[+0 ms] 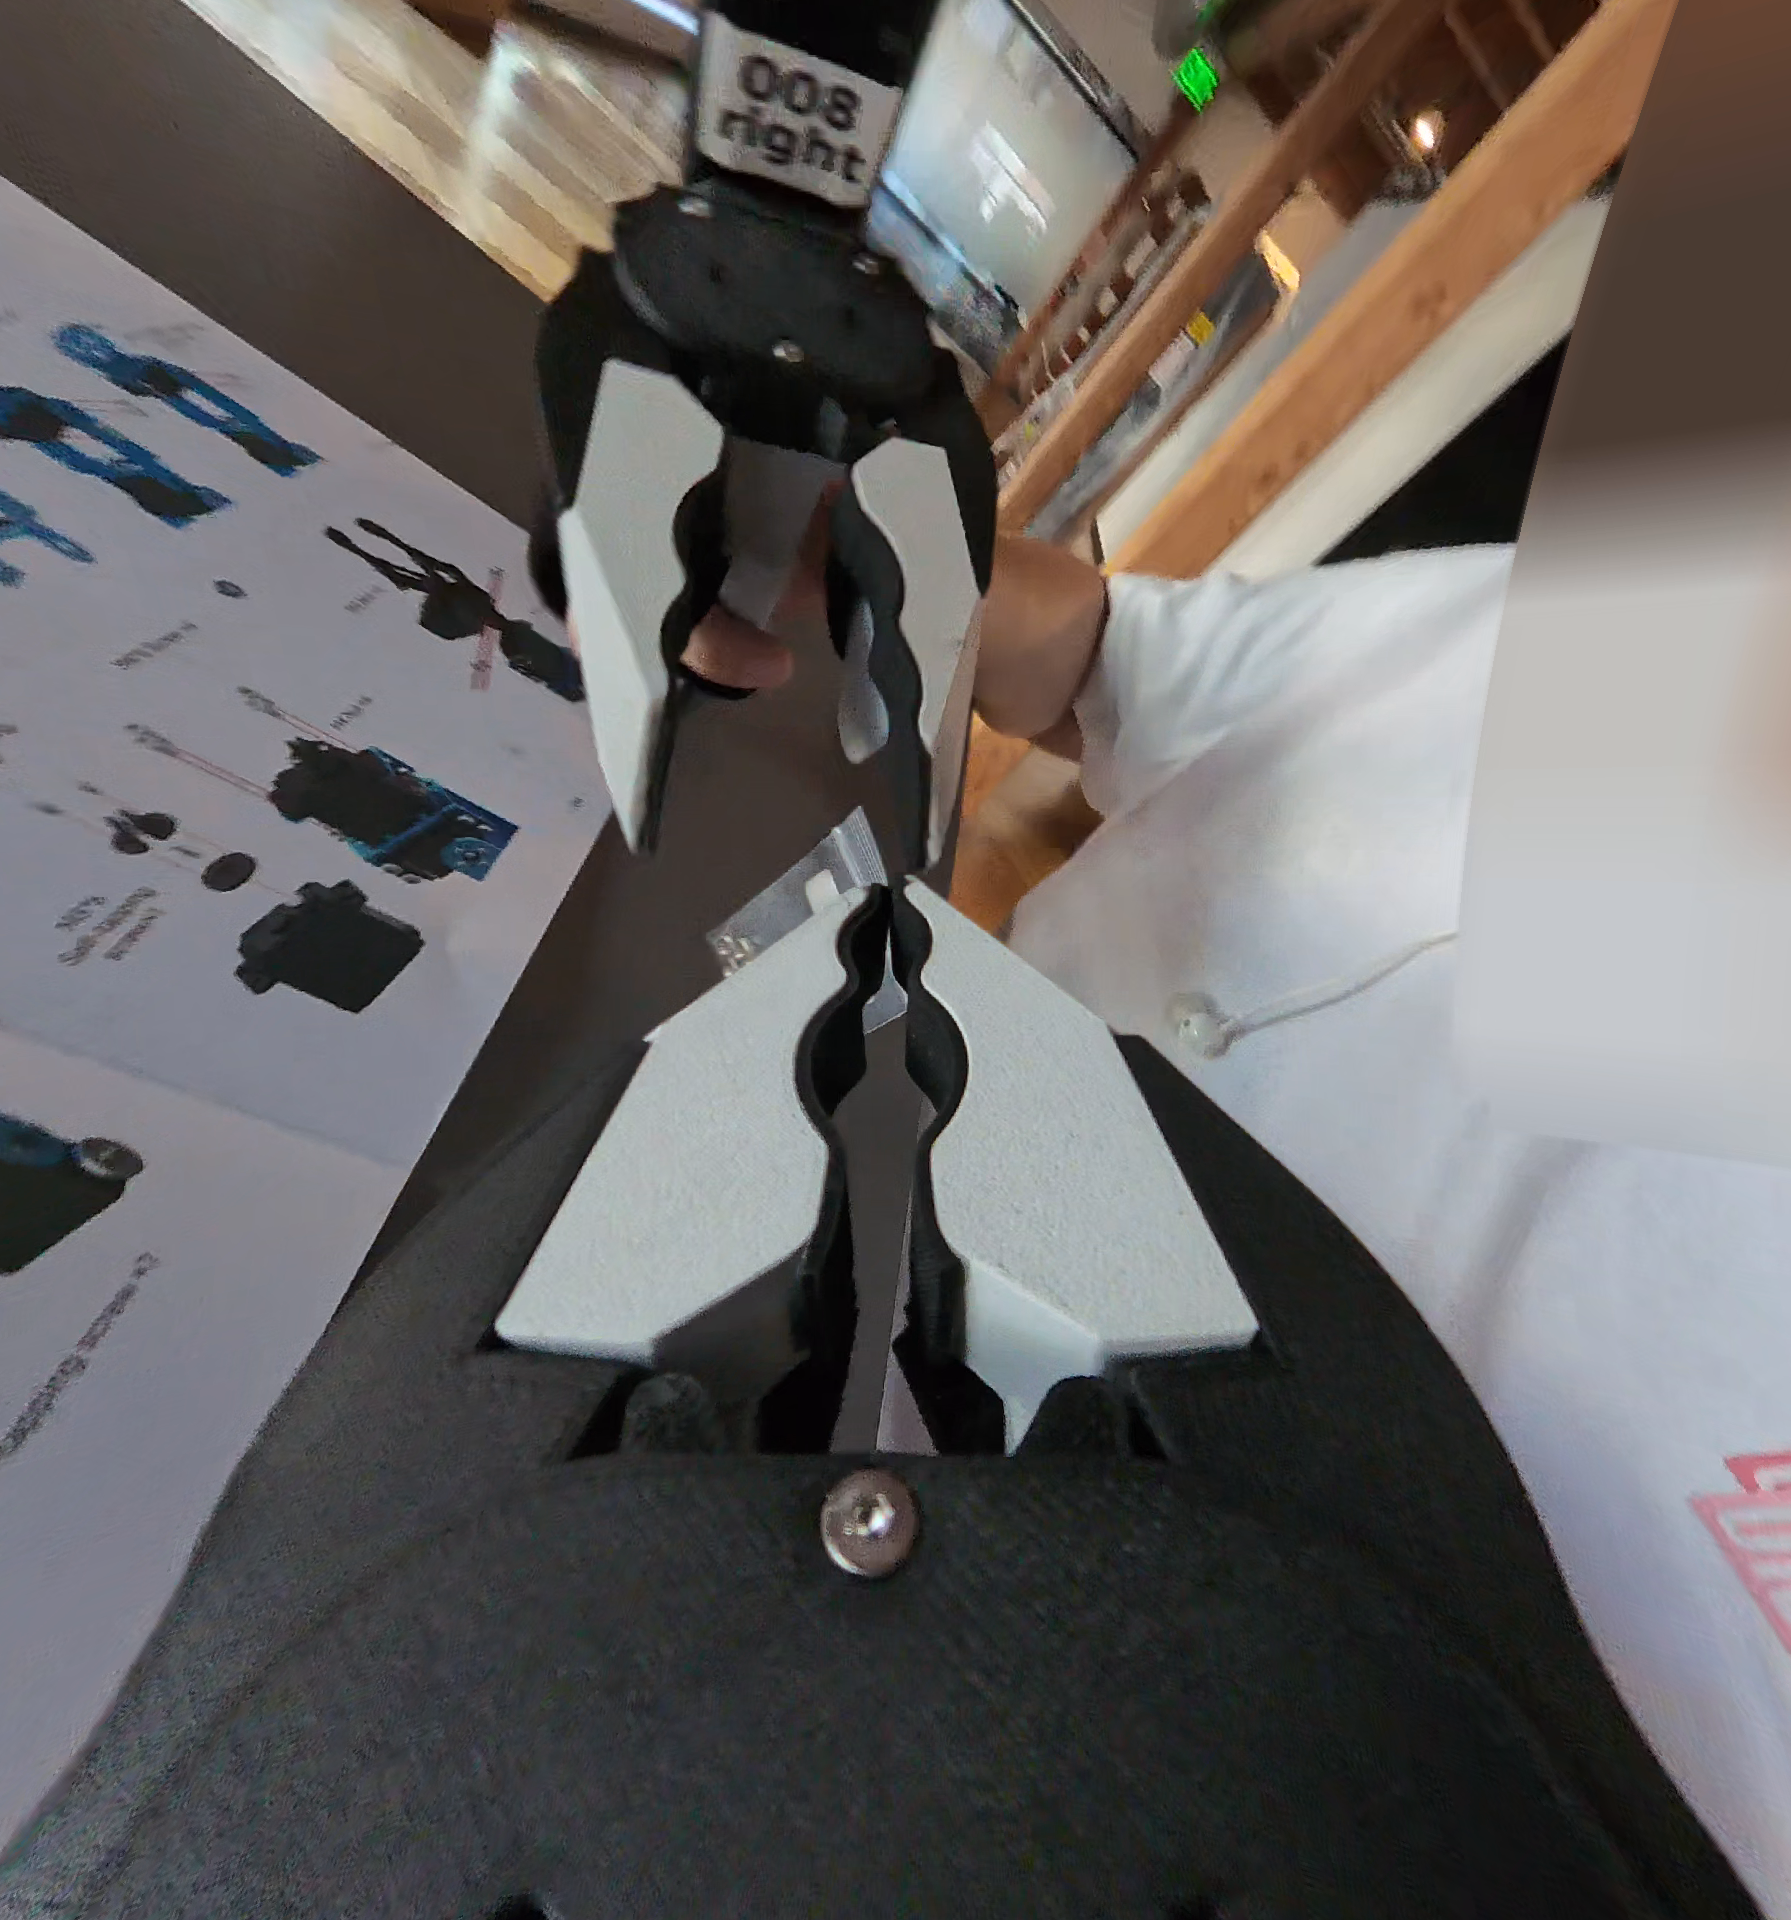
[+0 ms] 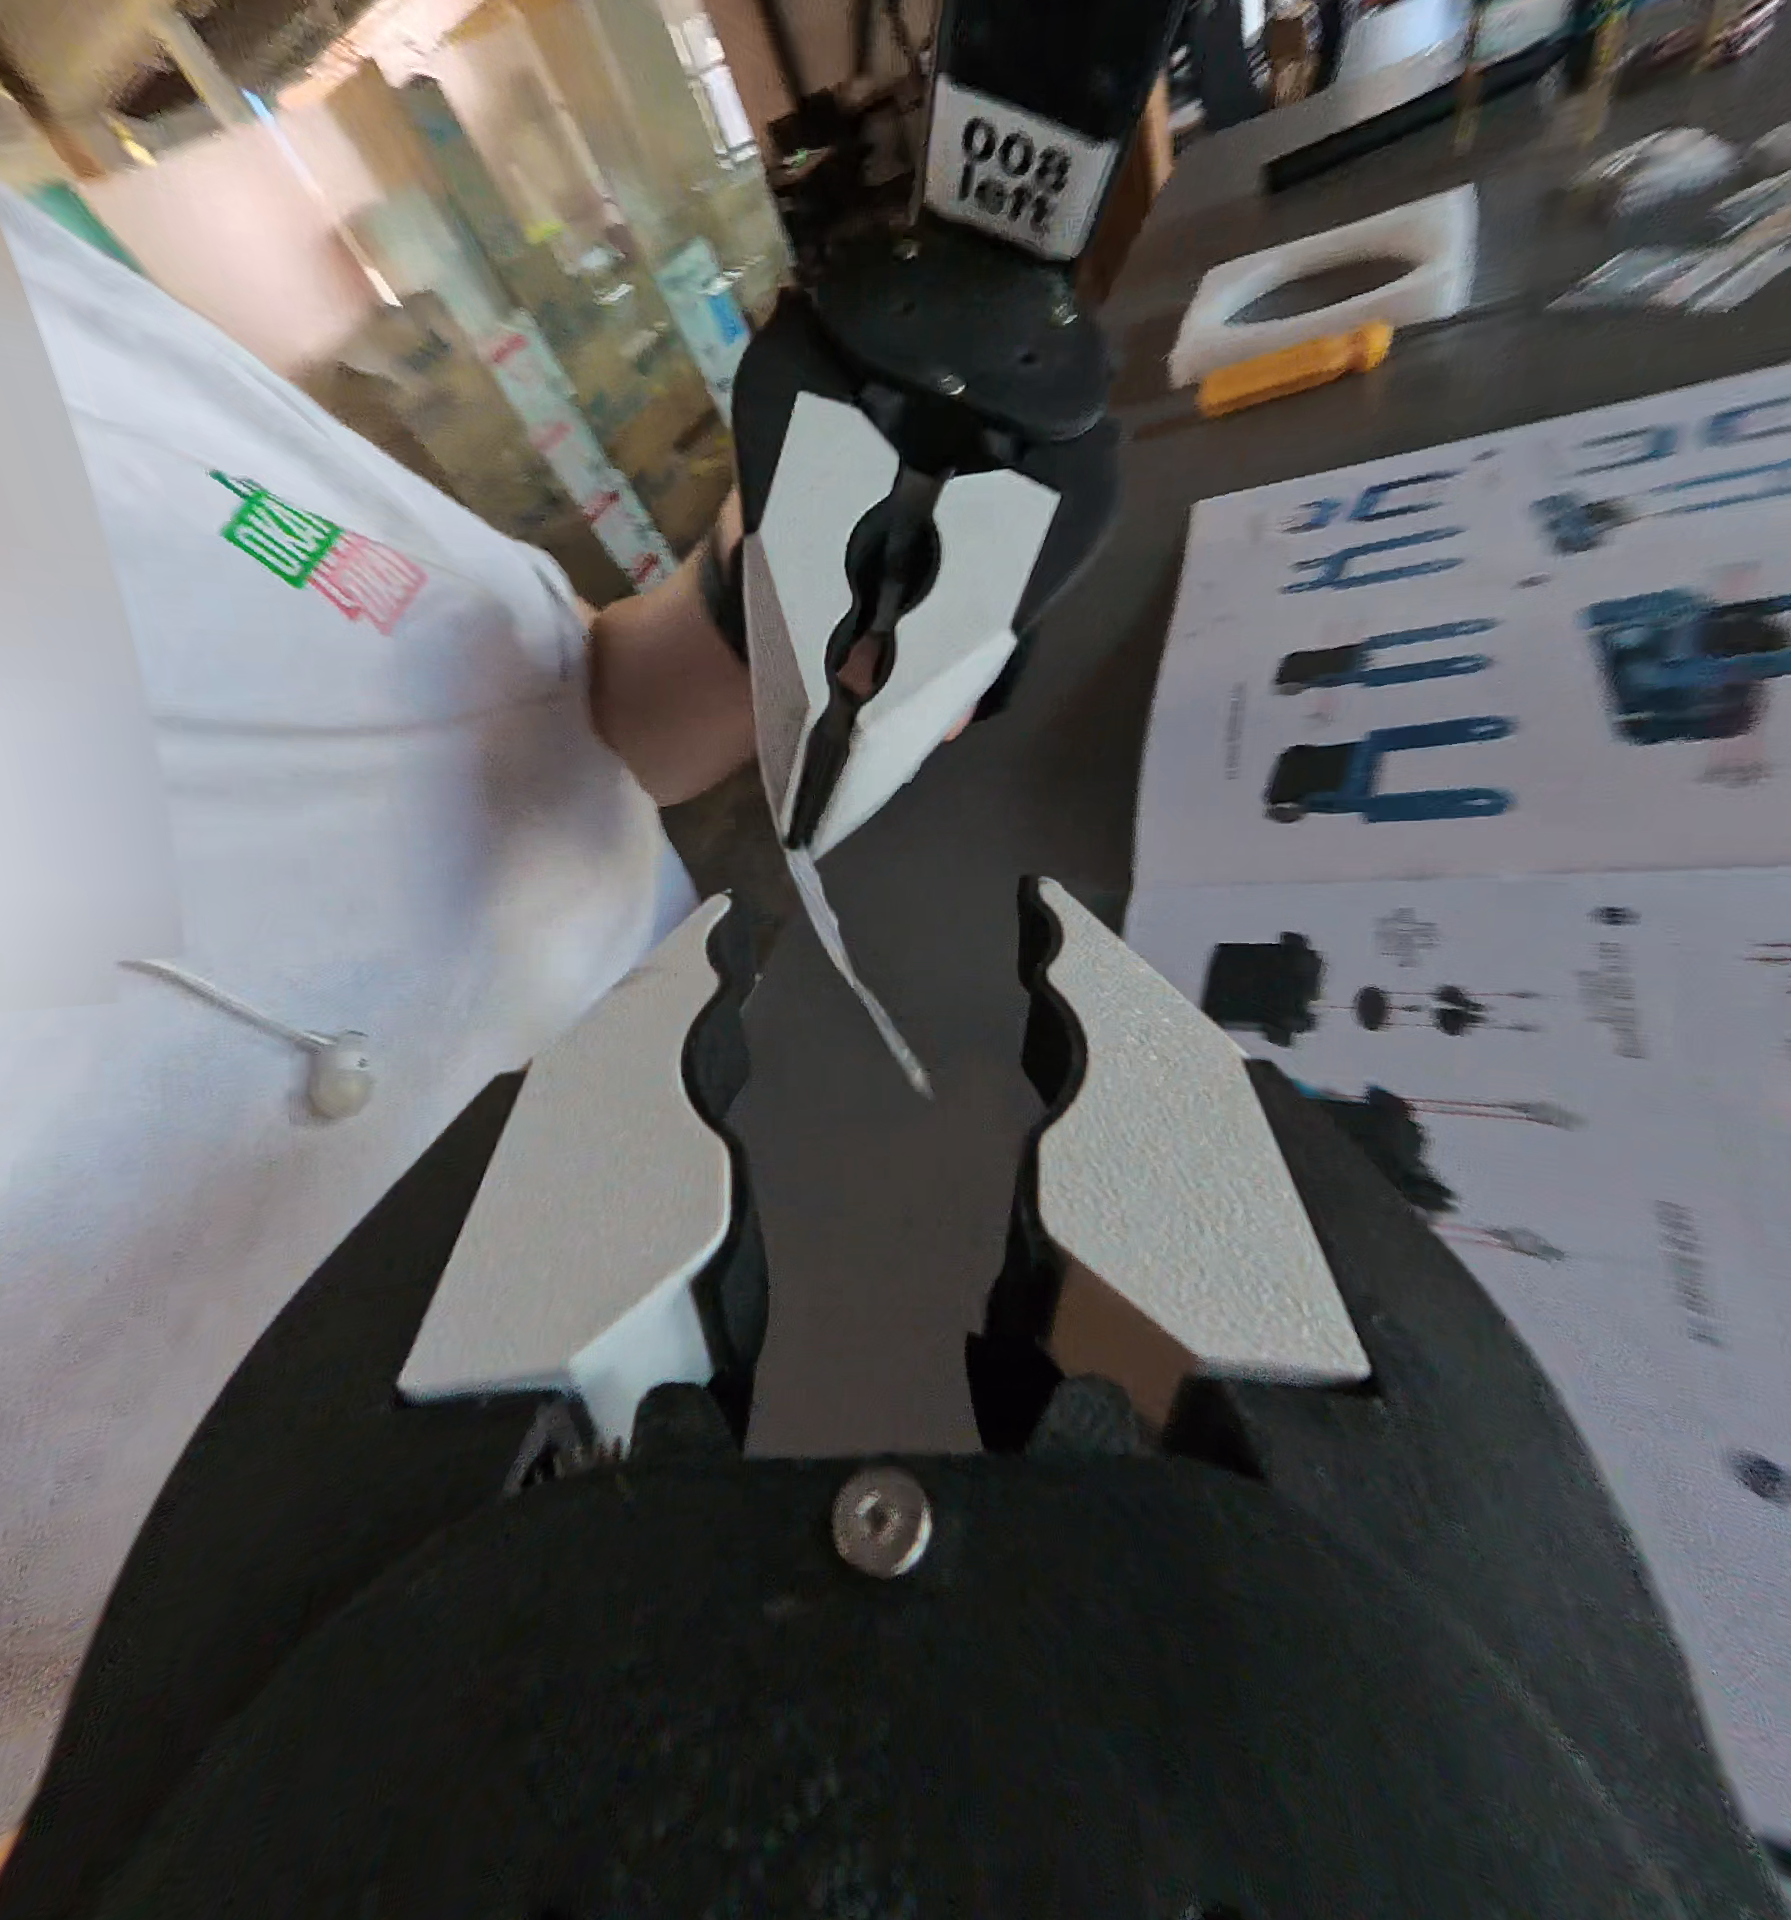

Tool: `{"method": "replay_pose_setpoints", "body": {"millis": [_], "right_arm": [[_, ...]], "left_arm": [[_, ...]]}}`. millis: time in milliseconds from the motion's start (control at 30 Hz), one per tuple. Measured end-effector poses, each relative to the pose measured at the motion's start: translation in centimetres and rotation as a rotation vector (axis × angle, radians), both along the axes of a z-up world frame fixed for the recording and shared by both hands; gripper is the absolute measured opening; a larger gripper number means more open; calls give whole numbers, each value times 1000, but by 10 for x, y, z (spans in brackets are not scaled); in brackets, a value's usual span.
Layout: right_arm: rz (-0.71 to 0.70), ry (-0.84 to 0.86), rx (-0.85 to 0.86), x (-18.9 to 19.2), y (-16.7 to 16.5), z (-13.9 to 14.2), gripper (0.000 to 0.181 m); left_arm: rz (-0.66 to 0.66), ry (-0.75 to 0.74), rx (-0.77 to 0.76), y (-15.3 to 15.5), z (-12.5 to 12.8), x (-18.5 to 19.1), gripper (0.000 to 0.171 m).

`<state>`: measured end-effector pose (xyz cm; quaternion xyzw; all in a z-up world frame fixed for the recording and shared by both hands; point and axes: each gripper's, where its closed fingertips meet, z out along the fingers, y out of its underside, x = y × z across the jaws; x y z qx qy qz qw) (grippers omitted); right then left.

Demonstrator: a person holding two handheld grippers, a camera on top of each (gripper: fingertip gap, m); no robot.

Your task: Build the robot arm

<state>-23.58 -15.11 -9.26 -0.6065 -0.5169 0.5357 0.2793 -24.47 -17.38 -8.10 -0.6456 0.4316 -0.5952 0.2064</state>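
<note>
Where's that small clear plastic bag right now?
The small clear plastic bag is pinched at the tips of the left hand-held gripper, hanging in the air above the dark table. It dangles between the open fingers of the right hand-held gripper.

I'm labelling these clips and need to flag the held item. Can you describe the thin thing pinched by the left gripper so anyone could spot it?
Start at the white printed sheets on the dark table; beside them the two grippers face each other. The left gripper is shut on a small clear plastic bag, seen edge-on as a pale sliver reaching between the open right gripper's fingers. It alone hangs in the air.
</note>
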Motion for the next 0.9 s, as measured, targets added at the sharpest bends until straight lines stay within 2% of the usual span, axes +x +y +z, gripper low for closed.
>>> {"method": "replay_pose_setpoints", "body": {"millis": [67, 133, 200, 233, 300, 367, 433, 467, 500, 600, 667, 767, 900], "right_arm": [[68, -15, -62, -6, -13, -5, 45], [107, -54, -77, -9, -21, -12, 27], [89, -67, -88, -10, -20, -14, 5], [79, -54, -106, -11, -20, -11, 0], [23, -52, -146, -14, -14, -10, 0], [-36, -24, -185, -17, -6, -4, 0], [-103, -21, -181, -19, 4, -3, 0], [-138, -22, -160, -20, 9, -4, 0], [-173, -24, -138, -21, 14, -5, 0], [-275, -40, -63, -25, 28, -6, 0], [-343, -64, 43, -28, 37, -7, 0], [-382, -69, 191, -42, 42, -3, 0], [-428, -55, 359, -61, 48, 9, 0]], "left_arm": [[-29, -4, 0, -1, 0, 1, 0], [-26, -9, -8, 2, 0, 1, 0], [2, 10, 17, 8, -5, -2, 0], [14, 16, 37, 10, -6, -4, 0], [48, -7, 60, 14, -2, -7, 0], [148, -18, 74, 28, 0, -14, 0], [293, -29, 59, 44, 3, -28, 31], [363, -48, 39, 50, 6, -37, 41], [426, -72, 17, 53, 9, -47, 43], [582, -90, -53, 57, 8, -74, 32], [639, -104, -122, 54, 5, -84, 24], [604, -249, -236, 40, 20, -85, 6], [611, -366, -348, 42, 25, -88, 9]]}}
